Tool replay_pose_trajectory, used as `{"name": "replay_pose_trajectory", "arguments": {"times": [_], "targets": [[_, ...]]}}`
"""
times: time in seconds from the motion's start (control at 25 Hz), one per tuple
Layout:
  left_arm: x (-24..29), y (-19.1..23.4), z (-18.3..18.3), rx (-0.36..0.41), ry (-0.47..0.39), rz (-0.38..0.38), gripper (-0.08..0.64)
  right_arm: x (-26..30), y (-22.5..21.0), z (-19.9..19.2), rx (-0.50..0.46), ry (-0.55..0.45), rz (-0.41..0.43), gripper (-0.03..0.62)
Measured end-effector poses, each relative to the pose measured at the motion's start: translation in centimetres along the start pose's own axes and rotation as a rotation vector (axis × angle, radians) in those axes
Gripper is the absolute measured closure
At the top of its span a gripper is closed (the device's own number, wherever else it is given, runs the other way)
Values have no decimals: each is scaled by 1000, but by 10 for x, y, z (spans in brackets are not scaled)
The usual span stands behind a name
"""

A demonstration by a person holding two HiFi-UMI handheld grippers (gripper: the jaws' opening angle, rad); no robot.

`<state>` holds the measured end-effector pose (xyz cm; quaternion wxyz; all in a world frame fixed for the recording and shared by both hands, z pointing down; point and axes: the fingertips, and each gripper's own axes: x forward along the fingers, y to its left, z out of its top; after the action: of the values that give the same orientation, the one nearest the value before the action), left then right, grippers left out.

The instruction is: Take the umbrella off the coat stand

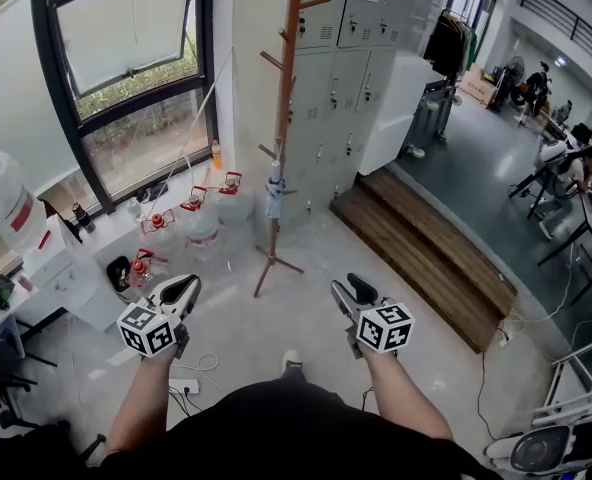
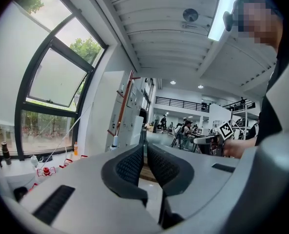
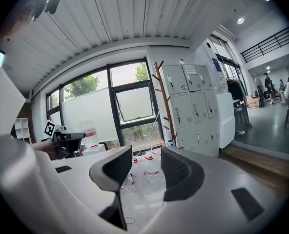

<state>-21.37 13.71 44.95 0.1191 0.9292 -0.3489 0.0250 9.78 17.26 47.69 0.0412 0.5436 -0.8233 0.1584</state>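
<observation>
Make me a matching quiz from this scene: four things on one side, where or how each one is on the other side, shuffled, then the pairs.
Things:
1 umbrella
2 water jugs
3 wooden step
4 right gripper

Place or state:
A on the floor below the window
B jaws apart, holding nothing
C hanging on the coat stand
D next to the lockers

Pairs: 1-C, 2-A, 3-D, 4-B

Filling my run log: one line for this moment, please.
stage: pre-grasp; left tongs: shut, empty; right tongs: open, empty; umbrella: on coat stand
</observation>
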Motion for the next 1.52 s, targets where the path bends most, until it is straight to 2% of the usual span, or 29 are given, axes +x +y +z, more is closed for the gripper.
{"name": "replay_pose_trajectory", "arguments": {"times": [0.64,1.0,1.52], "targets": [[100,54,1,-32,34,43,523,89,-87,21,16,35,12,400],[144,92,-4,-85,52,60,528,144,-116,32,8,61,33,402],[193,124,-21,-156,93,78,528,208,-150,29,5,126,58,416]]}}
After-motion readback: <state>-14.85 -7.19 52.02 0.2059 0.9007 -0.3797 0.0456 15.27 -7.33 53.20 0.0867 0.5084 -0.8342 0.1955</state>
